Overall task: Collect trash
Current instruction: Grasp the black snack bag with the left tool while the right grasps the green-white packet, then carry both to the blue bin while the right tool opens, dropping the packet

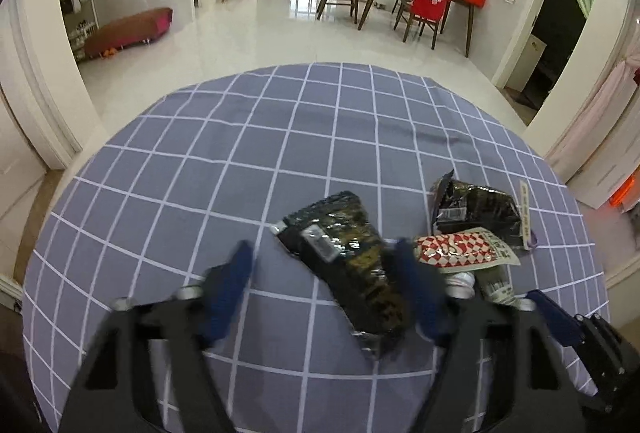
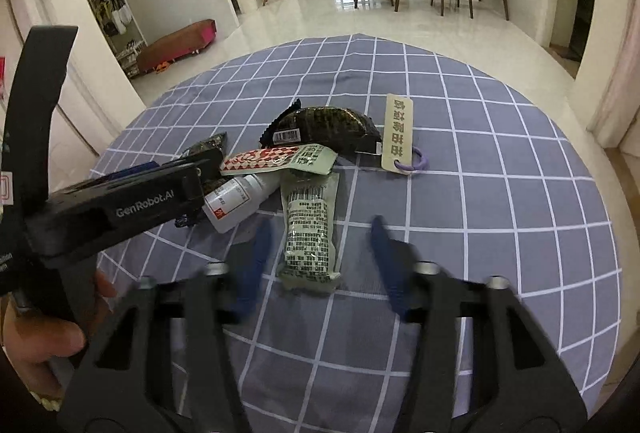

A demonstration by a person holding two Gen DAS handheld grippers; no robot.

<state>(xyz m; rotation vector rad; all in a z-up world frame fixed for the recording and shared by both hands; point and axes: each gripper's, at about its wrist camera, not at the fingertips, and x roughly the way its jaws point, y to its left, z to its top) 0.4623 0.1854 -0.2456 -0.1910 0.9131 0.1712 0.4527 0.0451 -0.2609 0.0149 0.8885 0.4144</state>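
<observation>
With both grippers spread wide and empty, the left gripper (image 1: 324, 265) straddles the dark wrapper (image 1: 344, 253); at two o'clock, the red-checked packet (image 1: 460, 249) overlaps it and may drag along; the right gripper (image 2: 320, 245) brackets the green sachet (image 2: 310, 233).

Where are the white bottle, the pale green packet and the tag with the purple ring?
white bottle (image 2: 236, 201), right wrist view, on its labelled side.
pale green packet (image 2: 310, 233), right wrist view, on its printed middle.
tag with the purple ring (image 2: 398, 131), right wrist view, on the card's lettered face.
</observation>
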